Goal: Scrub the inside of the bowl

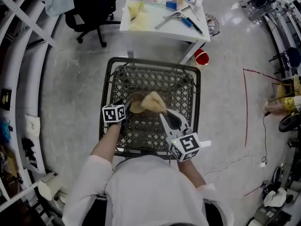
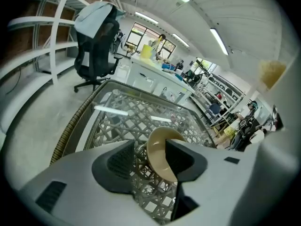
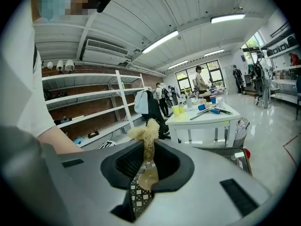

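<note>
A tan bowl (image 1: 135,106) stands on the woven lattice table (image 1: 109,79) right in front of me. My left gripper (image 1: 127,105) reaches to the bowl's left rim. In the left gripper view the bowl (image 2: 159,155) sits tilted between the jaws of the left gripper (image 2: 151,159); it lies against the right jaw, with a gap to the left one, so the jaws are open. My right gripper (image 1: 162,114) is shut on a pale fibre scrubber (image 1: 153,102), held over the bowl's right side. In the right gripper view the scrubber (image 3: 145,134) sticks up from the right gripper (image 3: 148,158), with the bowl (image 3: 145,179) below.
The table's top is glass over lattice, inside a dark raised rim. Beyond it stand a white worktable (image 1: 155,18) with cups and tools, a black office chair (image 1: 94,6) and a red bucket (image 1: 201,58). Curved shelving (image 1: 23,79) runs along the left.
</note>
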